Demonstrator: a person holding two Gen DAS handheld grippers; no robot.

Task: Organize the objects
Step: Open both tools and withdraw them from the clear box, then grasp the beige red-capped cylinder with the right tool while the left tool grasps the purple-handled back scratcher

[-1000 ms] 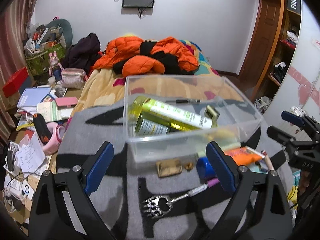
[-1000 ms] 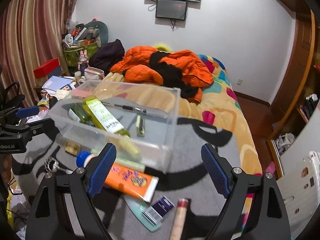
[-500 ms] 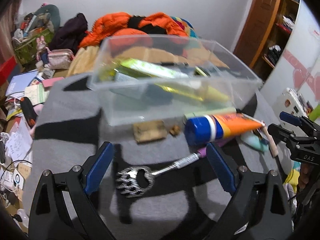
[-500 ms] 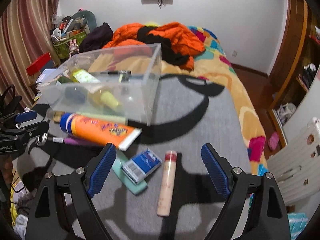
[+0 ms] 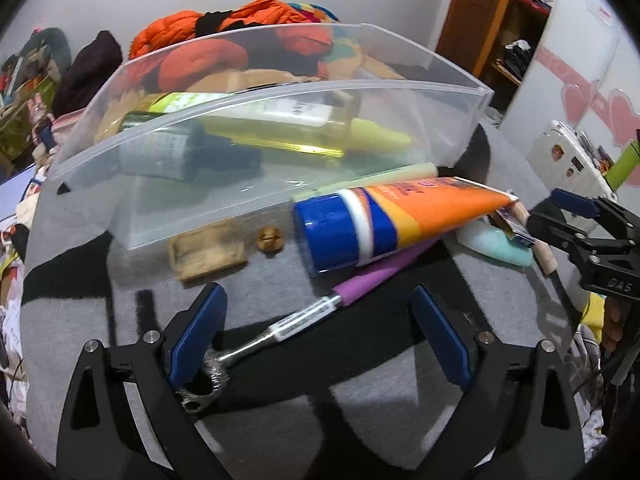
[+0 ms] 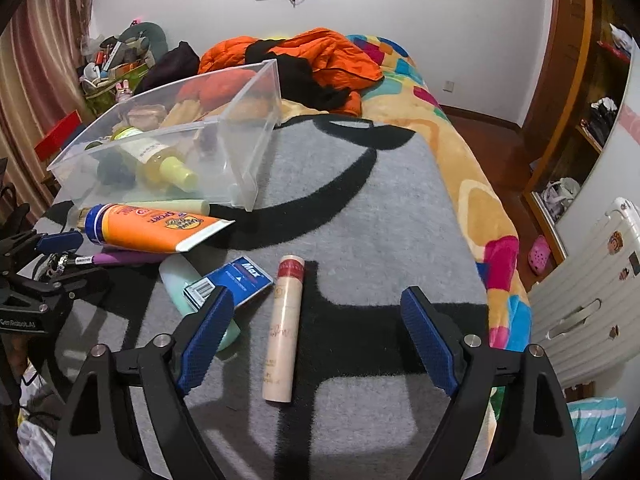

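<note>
A clear plastic bin (image 5: 256, 184) (image 6: 248, 160) on the grey blanket holds a yellow bottle (image 5: 280, 136) and a dark bottle. In front of it lie an orange tube with a blue cap (image 5: 384, 224) (image 6: 152, 228), a purple-handled paw-shaped opener (image 5: 296, 324), a tan pad (image 5: 208, 256) and a brass screw (image 5: 270, 237). My left gripper (image 5: 318, 338) is open low over the opener's shaft. My right gripper (image 6: 316, 340) is open around a beige tube (image 6: 284, 328), with a blue box (image 6: 236, 280) and a mint bottle (image 6: 188, 284) at its left finger.
The grey-and-black blanket (image 6: 360, 208) covers the bed, with orange jackets (image 6: 312, 56) behind the bin. The bed edge drops off at right beside a white radiator (image 6: 580, 308). Cluttered papers and bags lie at left (image 5: 24, 92).
Both grippers have come down and forward toward the blanket. The loose objects now look larger and closer; the left is over the opener, the right around the beige tube. Nothing was grasped.
</note>
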